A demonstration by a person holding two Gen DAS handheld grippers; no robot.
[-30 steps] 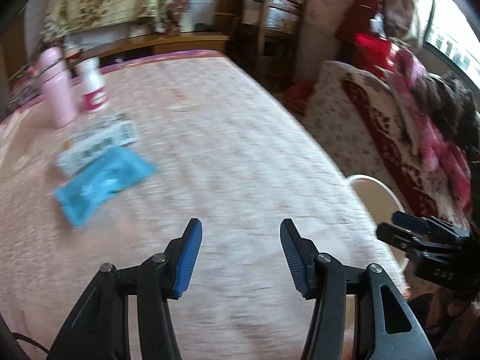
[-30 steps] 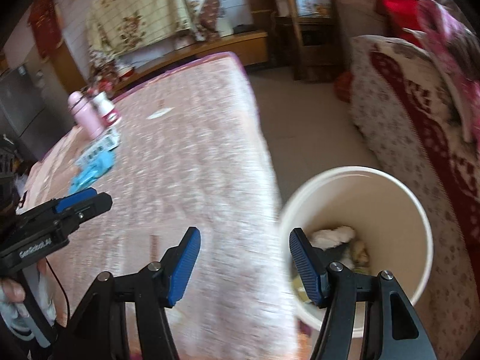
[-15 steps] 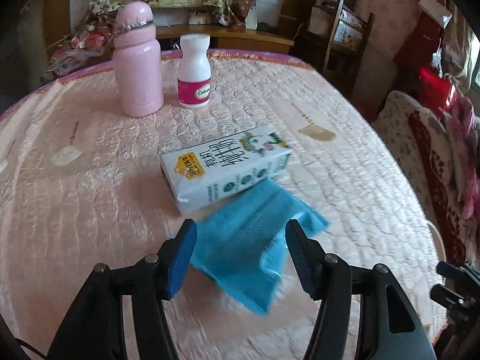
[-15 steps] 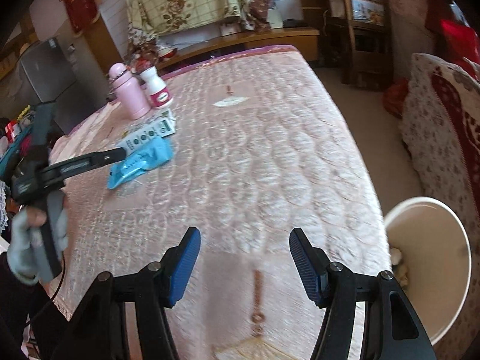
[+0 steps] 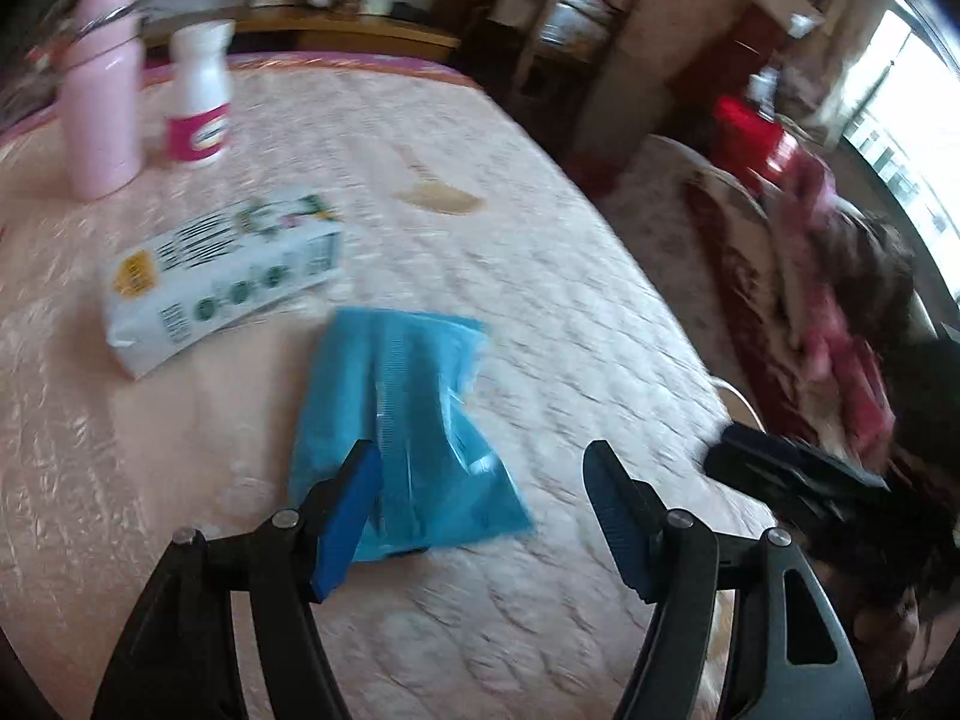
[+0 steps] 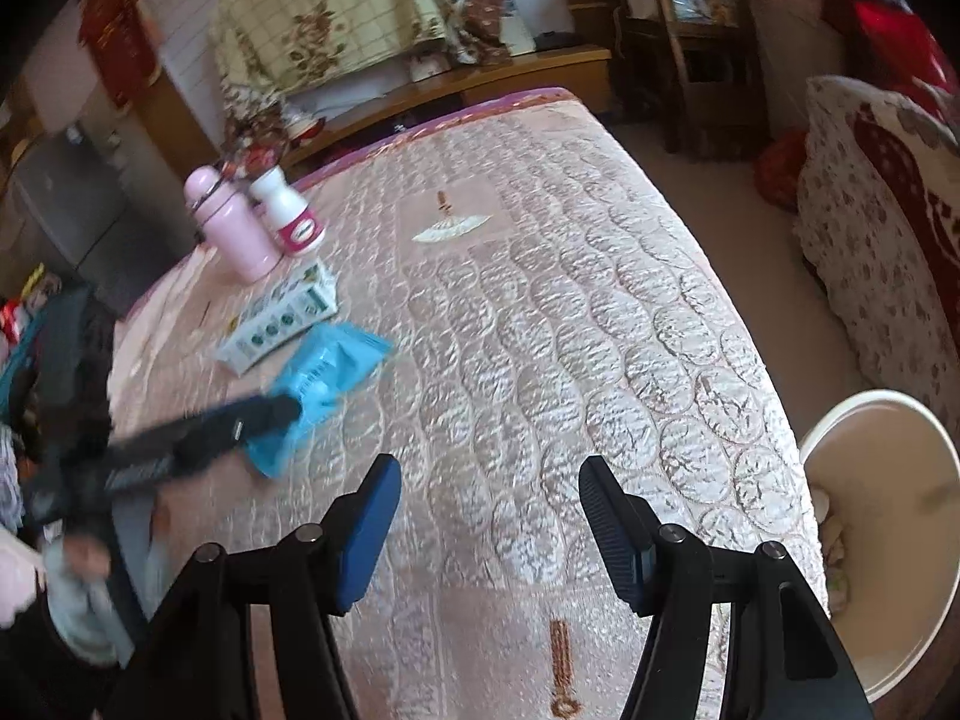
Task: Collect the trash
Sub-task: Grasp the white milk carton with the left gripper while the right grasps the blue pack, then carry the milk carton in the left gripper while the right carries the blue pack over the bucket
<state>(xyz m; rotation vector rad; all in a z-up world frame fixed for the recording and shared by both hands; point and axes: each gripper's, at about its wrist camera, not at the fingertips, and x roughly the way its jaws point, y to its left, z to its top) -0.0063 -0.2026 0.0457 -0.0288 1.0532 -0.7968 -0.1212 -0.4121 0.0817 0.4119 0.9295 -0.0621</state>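
A blue plastic wrapper point(image 5: 408, 426) lies flat on the pink quilted table point(image 5: 540, 276); it also shows in the right wrist view point(image 6: 324, 378). My left gripper point(image 5: 483, 480) is open, low over the wrapper's near end, its left finger over the wrapper. A white milk carton point(image 5: 222, 276) lies just beyond the wrapper. My right gripper point(image 6: 489, 492) is open and empty above the table's near part. A white bin point(image 6: 888, 516) holding some trash stands on the floor at the table's right edge.
A pink flask point(image 5: 99, 90) and a white bottle with a pink label point(image 5: 198, 96) stand at the table's far left. A patterned sofa point(image 6: 882, 228) is to the right. Wooden furniture lines the back wall.
My left gripper has swung right and come lower over the blue wrapper. The right gripper has shifted slightly, with the bin more in view.
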